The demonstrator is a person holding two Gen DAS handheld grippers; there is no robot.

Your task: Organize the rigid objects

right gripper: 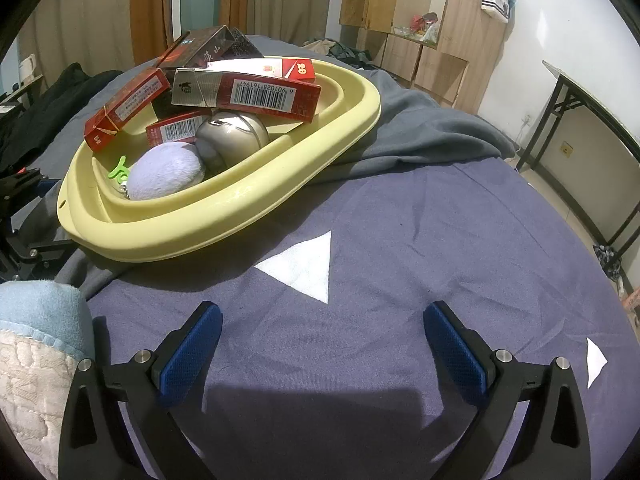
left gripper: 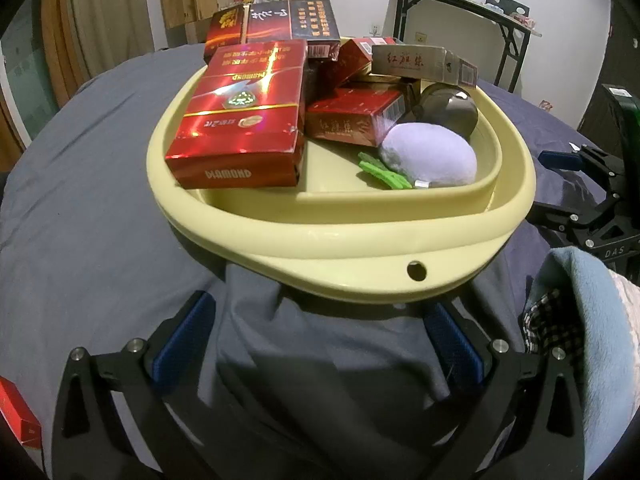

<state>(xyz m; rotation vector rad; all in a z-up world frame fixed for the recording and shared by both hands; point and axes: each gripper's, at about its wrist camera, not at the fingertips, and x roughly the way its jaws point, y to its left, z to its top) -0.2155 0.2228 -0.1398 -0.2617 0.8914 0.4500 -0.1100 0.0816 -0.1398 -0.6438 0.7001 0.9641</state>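
A pale yellow basin [left gripper: 360, 248] sits on the grey bedding, also in the right wrist view [right gripper: 224, 216]. It holds several red cigarette boxes [left gripper: 240, 120], a silver box with red characters [left gripper: 408, 60], a metal ball-shaped object [left gripper: 452, 108], a lilac plush pouch [left gripper: 432, 156] and a green clip [left gripper: 380, 170]. My left gripper [left gripper: 320, 332] is open and empty, just in front of the basin's near rim. My right gripper [right gripper: 322, 336] is open and empty over the blue sheet, right of the basin. It also shows at the right edge of the left wrist view [left gripper: 576, 184].
A loose red box [left gripper: 16, 416] lies at the left edge by my left gripper. A blue towel over a quilted cloth [right gripper: 36, 320] lies at the near side. A folding table [right gripper: 592, 120] stands to the right, wooden cabinets [right gripper: 400, 12] behind.
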